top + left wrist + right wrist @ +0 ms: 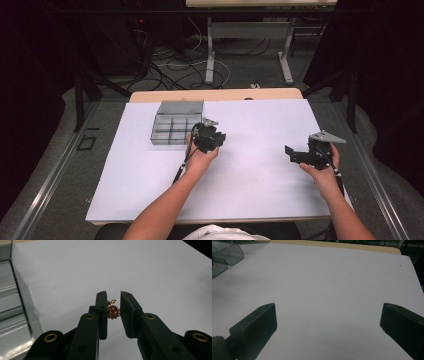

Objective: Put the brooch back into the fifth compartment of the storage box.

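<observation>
White paper covers the table (250, 200), with dark floor, cables and table legs beyond its far edge. At the far left of the sheet we see a clear compartment box (176, 126), its lid raised at the far side. The left gripper (212, 140) sits just right of this box. In the left gripper view its jaws are drawn in on a small gold ornament (113, 310), a sun-shaped charm with a tiny leafy sprig; the piece rests against the left jaw, and a narrow gap shows beside the right one, so we judge it lightly pinched at the tips. We read this grip as a fingertip hold suited to a tiny part, kept clear of the paper and close to the box, probably for sorting into a compartment. The left forearm reaches in from the near edge, angled toward the box, the hand wrapped around the gripper body. The right gripper (300, 154) rests at the near right, well apart, its jaws spread wide and empty over bare paper, the wrist level.
</observation>
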Motion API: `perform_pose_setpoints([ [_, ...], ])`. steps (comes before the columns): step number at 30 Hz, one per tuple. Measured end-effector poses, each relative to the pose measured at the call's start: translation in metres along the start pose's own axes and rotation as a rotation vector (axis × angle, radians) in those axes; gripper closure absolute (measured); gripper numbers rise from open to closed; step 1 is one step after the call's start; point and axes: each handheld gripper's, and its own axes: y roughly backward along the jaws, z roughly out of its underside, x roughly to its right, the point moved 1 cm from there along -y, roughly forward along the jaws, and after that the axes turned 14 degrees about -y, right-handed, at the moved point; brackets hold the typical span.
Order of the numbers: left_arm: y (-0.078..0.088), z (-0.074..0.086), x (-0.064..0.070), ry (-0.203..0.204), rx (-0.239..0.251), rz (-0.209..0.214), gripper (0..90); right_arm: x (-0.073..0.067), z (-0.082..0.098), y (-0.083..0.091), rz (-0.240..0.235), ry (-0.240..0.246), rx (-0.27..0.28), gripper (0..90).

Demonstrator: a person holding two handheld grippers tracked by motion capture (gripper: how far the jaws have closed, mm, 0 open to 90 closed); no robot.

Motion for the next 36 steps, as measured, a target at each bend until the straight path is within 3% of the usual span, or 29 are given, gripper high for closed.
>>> perform_pose_setpoints([
  [14, 0.016, 0.008, -0.030, 0.080, 0.008, -0.058, 76.6, 0.000, 0.000, 0.000, 0.000, 0.000, 0.001, 0.5],
  [36, 0.034, 0.024, -0.063, 0.148, 0.002, -0.123, 76.7, 0.000, 0.000, 0.000, 0.002, -0.003, -0.002, 0.5],
])
